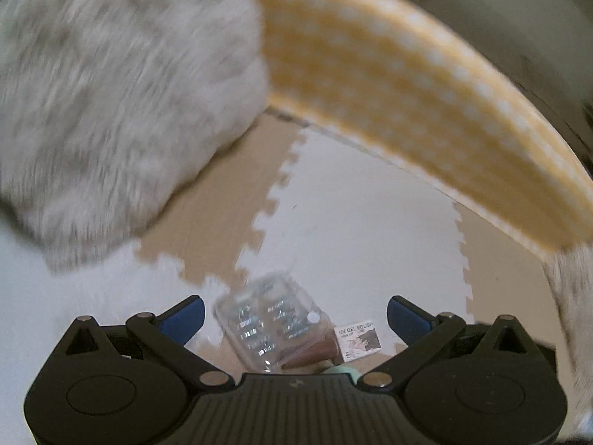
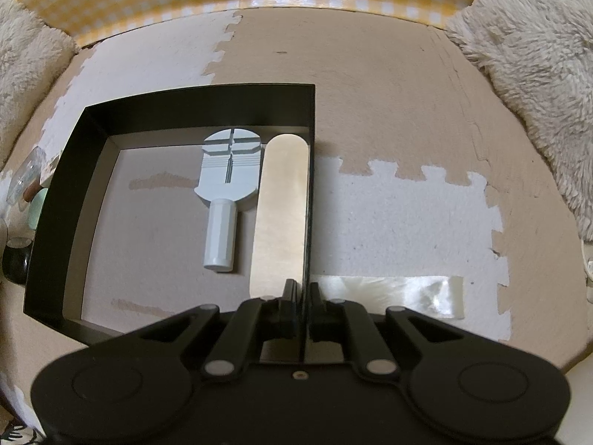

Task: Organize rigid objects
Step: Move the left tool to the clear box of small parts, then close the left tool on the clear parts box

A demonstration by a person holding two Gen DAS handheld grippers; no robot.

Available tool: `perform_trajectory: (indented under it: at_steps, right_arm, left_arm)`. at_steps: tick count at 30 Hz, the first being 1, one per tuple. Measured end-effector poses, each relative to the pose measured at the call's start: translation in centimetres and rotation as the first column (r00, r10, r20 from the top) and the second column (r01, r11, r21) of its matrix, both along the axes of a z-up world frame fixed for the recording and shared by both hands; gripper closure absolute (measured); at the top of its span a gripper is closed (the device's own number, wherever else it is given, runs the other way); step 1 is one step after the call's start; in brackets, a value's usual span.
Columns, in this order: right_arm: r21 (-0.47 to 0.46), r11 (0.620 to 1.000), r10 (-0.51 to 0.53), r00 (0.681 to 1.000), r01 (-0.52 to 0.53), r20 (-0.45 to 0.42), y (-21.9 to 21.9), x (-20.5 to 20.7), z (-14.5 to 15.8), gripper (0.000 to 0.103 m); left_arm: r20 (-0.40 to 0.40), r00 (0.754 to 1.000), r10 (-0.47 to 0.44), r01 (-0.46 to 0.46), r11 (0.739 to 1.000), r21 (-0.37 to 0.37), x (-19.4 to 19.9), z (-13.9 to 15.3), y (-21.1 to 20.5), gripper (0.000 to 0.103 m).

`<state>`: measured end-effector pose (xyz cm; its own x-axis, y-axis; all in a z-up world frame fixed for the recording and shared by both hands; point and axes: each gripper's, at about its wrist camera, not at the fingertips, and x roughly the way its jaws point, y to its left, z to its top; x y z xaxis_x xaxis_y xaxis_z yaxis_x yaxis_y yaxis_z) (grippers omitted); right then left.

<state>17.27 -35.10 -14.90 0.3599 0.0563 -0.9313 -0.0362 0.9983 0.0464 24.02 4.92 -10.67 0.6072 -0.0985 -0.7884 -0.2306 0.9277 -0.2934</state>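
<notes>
In the right wrist view my right gripper [image 2: 303, 293] is shut on the right wall of a black open box [image 2: 55, 200] that rests on the foam mat. Inside the box lie a pale blue watch-link tool [image 2: 226, 185] and a pearly flat oval stick [image 2: 281, 215] against the gripped wall. In the left wrist view my left gripper [image 1: 295, 315] is open above a clear plastic case [image 1: 272, 319] of small metal parts. A brown bottle [image 1: 315, 354] and a white UV gel polish box [image 1: 358, 340] lie beside the case.
Beige and white puzzle foam mats [image 2: 389, 118] cover the floor. A yellow checked cushion edge [image 1: 389, 85] and fluffy grey-white rugs [image 1: 103, 104] border the mat. A shiny pearly strip [image 2: 407, 294] lies right of the box. A mint-green item [image 1: 341, 371] peeks out near the left gripper.
</notes>
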Motion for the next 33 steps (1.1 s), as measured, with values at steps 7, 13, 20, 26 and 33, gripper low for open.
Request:
perform_trajectory:
  at_steps: [7, 13, 20, 26, 33]
  right_arm:
    - [-0.018, 1.0, 0.013, 1.0, -0.013, -0.007, 0.3, 0.1, 0.1, 0.095]
    - [-0.036, 0.999, 0.019, 1.0, -0.019, -0.015, 0.5, 0.1, 0.1, 0.095]
    - [-0.049, 0.999, 0.022, 1.0, -0.023, -0.021, 0.7, 0.2, 0.1, 0.094]
    - [-0.054, 0.998, 0.023, 0.999, -0.025, -0.023, 0.8, 0.1, 0.1, 0.094]
    - [-0.047, 0.999, 0.022, 1.0, -0.023, -0.021, 0.7, 0.1, 0.1, 0.094]
  left_arm:
    - [-0.084, 0.989, 0.121, -0.126, 0.99, -0.057, 1.3, -2.5, 0.5, 0.0]
    - [-0.105, 0.983, 0.151, -0.156, 0.987, -0.04, 2.6, -3.6, 0.1, 0.0]
    - [-0.068, 0.994, 0.09, -0.093, 0.994, -0.055, 4.0, -4.2, -0.7, 0.0]
    - [-0.073, 0.996, 0.047, -0.046, 0.999, 0.014, 5.0, -5.1, -1.0, 0.001]
    - [-0.11, 0.994, 0.002, 0.012, 0.992, 0.123, 5.4, -5.6, -1.7, 0.015]
